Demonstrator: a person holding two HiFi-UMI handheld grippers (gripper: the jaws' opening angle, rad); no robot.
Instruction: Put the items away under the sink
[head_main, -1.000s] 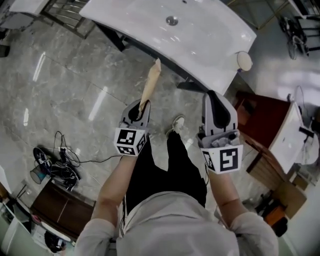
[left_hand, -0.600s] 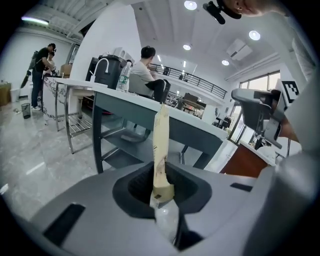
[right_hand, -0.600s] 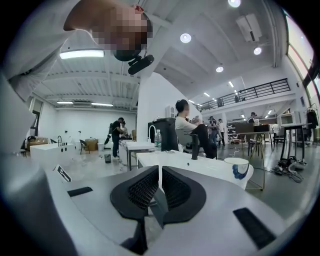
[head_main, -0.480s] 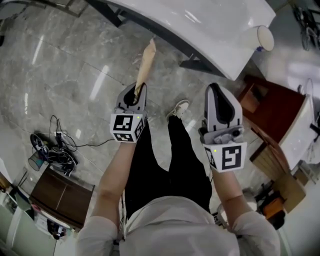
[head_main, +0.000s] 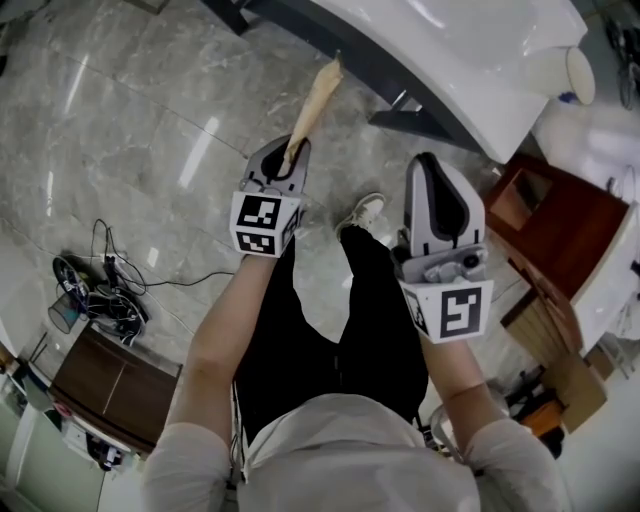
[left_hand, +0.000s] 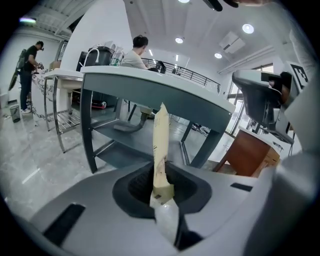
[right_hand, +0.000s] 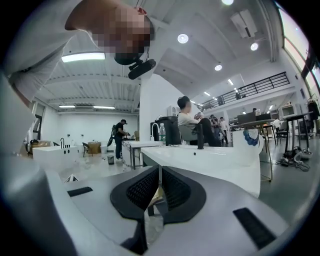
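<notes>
My left gripper (head_main: 291, 152) is shut on the lower end of a long, thin beige packet (head_main: 314, 101). The packet points up and forward, and its tip reaches the dark frame under the white sink (head_main: 480, 45). In the left gripper view the packet (left_hand: 160, 145) stands upright between the jaws of the left gripper (left_hand: 161, 186), in front of the sink's grey edge (left_hand: 165, 95) and a low shelf (left_hand: 127, 142) beneath it. My right gripper (head_main: 430, 165) hovers beside the sink's near corner. Seen from the right gripper (right_hand: 159, 187), its jaws are closed with nothing visible between them.
A white cup (head_main: 578, 75) stands on the sink's right end. A red-brown cabinet (head_main: 540, 215) sits to the right of the sink. Cables (head_main: 95, 295) and a dark wooden unit (head_main: 110, 390) lie at the left on the marble floor. People stand and sit in the background (left_hand: 134, 52).
My left gripper has carried the packet forward and right, so its tip is now at the frame under the sink. The right gripper has stayed shut and moved little.
</notes>
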